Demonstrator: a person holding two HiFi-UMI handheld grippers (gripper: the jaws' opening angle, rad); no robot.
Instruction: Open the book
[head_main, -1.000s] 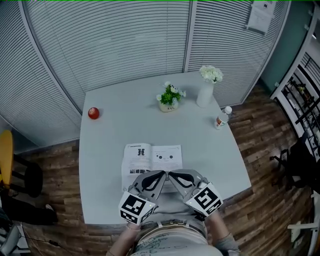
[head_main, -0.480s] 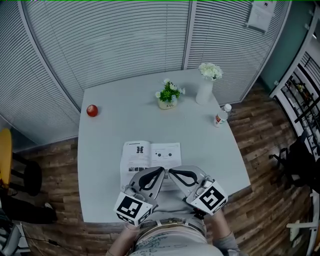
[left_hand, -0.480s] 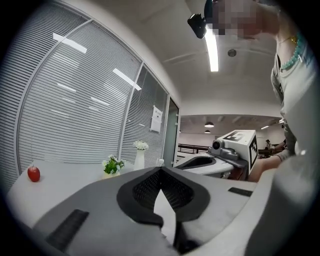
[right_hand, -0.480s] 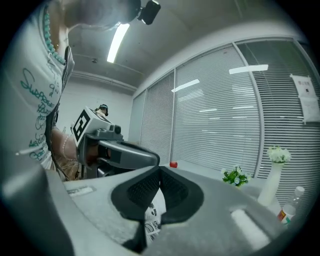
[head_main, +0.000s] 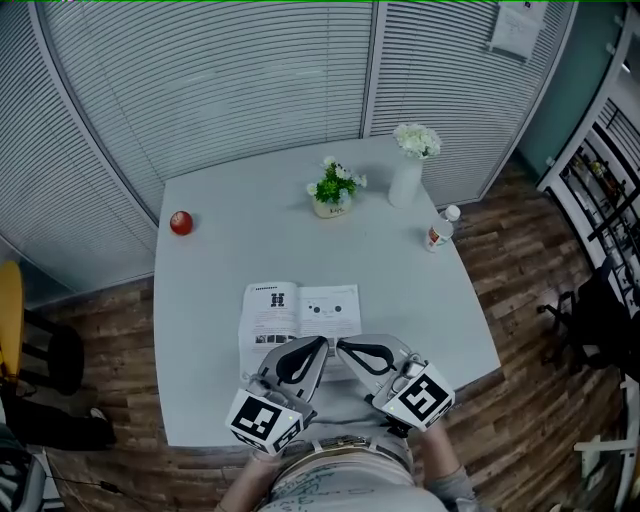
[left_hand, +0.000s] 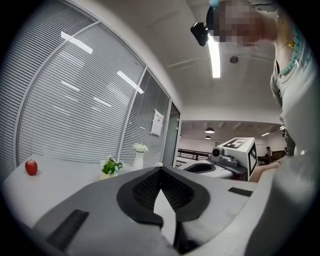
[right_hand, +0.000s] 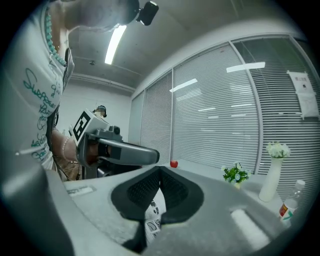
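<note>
The book (head_main: 300, 312) lies open and flat on the white table (head_main: 215, 270), its printed pages facing up, a little in from the front edge. Both grippers hover over its near edge, side by side, with their tips almost meeting. My left gripper (head_main: 321, 344) is shut and holds nothing; in its own view the jaws (left_hand: 161, 169) meet at the tip. My right gripper (head_main: 343, 346) is likewise shut and empty (right_hand: 160, 169). Through the hollow between its fingers a strip of the book's printed page (right_hand: 153, 216) shows below.
A red apple (head_main: 181, 222) sits at the table's far left. A small potted plant (head_main: 333, 192), a white vase of flowers (head_main: 408, 175) and a small bottle (head_main: 438, 232) stand toward the far right. Blinds wall off the back; wooden floor surrounds the table.
Both grippers have lifted slightly toward the head camera, still shut and side by side. The book has not moved.
</note>
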